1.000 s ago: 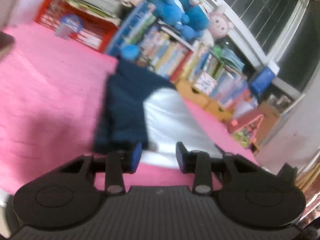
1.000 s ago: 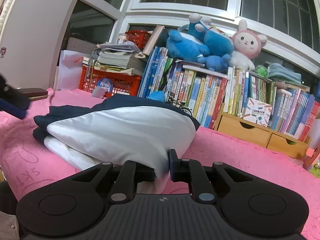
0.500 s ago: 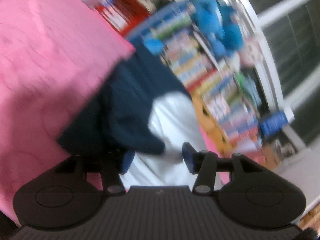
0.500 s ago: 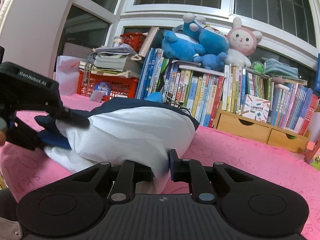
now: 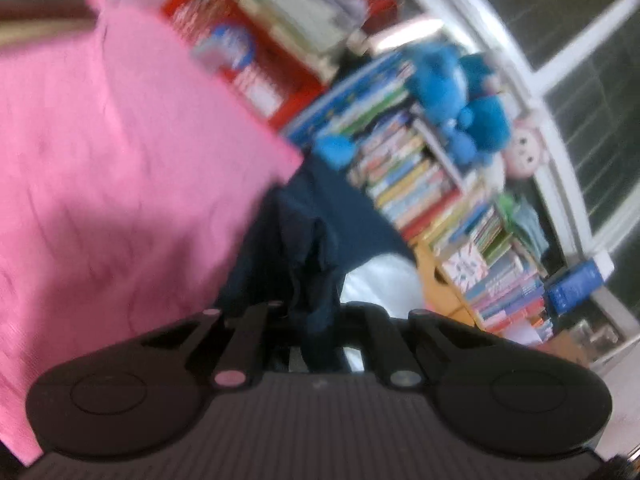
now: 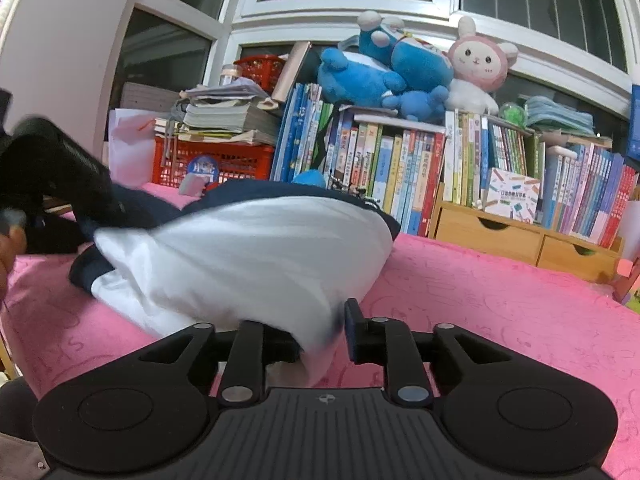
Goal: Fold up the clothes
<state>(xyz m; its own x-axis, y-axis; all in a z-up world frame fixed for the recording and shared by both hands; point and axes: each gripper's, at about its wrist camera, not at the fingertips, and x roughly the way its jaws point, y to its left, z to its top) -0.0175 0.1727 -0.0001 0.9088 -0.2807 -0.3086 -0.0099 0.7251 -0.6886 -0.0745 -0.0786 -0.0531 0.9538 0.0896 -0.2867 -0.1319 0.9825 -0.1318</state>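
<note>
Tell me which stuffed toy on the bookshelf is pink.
The bunny plush at the right end of the pile; the other toys beside it are blue.

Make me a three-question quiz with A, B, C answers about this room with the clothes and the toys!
1. Where does the pink bunny plush toy sit?
A. on top of the row of books
B. on the pink blanket
C. inside the red plastic crate

2. What colour is the blanket under the navy and white garment?
A. green
B. pink
C. grey

3. What is the left gripper doing?
A. hanging open above the blanket, away from the garment
B. resting on a book
C. closed on the garment's navy cloth

Answers:
1 A: the bunny leans beside the blue plush toys above the book spines.
2 B: pink cloth spreads all around the garment.
3 C: navy fabric bunches between its fingers in the left wrist view.
</note>
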